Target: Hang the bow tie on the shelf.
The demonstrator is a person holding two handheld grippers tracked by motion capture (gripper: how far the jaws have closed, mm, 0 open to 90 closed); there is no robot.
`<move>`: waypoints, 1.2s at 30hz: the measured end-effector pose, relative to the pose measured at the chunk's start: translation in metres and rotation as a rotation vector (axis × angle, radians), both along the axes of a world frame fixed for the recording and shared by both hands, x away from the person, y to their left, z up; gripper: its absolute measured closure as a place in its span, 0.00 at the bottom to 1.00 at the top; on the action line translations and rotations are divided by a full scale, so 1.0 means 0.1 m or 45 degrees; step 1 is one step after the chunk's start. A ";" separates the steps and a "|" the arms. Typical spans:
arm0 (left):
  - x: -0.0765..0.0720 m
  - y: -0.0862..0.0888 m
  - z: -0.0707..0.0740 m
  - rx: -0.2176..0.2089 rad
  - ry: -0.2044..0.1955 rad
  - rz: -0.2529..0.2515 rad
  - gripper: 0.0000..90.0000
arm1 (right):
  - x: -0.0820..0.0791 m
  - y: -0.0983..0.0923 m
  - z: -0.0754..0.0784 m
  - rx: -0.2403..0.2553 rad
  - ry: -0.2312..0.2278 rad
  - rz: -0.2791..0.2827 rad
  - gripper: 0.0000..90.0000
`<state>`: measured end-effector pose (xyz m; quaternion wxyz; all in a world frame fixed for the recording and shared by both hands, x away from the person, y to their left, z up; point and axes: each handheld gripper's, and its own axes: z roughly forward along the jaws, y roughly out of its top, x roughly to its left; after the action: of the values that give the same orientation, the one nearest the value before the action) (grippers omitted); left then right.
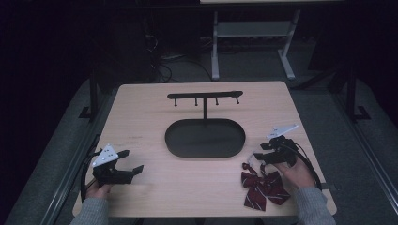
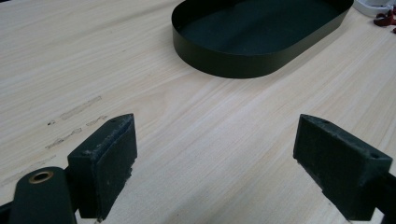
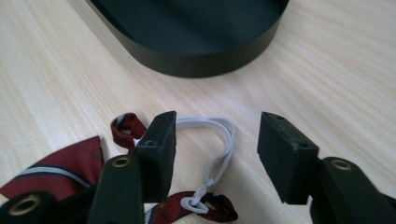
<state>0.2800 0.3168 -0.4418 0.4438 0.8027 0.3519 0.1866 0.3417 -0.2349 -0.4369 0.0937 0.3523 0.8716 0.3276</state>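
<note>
While the left claw (image 1: 134,161) rests released on the bench (image 1: 141,108), the right claw (image 3: 215,149) is also released, its jaws either side of the bow tie's (image 1: 263,186) white elastic loop (image 3: 219,140), near the tray (image 1: 205,138).

table (image 1: 141,112): light wood | tray (image 1: 205,138): black oval, table centre | peg rack (image 1: 205,96): 12 o'clock of tray | bow tie (image 1: 263,187): striped maroon, 4 o'clock of tray

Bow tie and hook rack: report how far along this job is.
Done: nothing visible; the bow tie lies on the table. In hand: the open right gripper straddles its white elastic loop, not yet gripping. Left: grasping and probably hanging it on the hook rack. The left gripper is open, idle.
</note>
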 end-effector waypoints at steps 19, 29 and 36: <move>0.00 -0.01 -0.01 -0.002 0.007 -0.002 0.14 | 0.00 -0.02 -0.19 -0.069 0.059 -0.062 0.74; 0.00 -0.02 -0.01 -0.005 0.012 -0.005 0.14 | -0.03 -0.01 -0.22 -0.087 0.048 -0.065 0.87; 0.00 -0.02 0.00 -0.004 0.012 -0.006 0.14 | -0.03 -0.03 -0.22 -0.082 0.049 -0.072 0.93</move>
<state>0.2801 0.3151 -0.4420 0.4438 0.8038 0.3522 0.1813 0.3391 -0.2381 -0.4589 0.0974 0.3800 0.8731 0.2896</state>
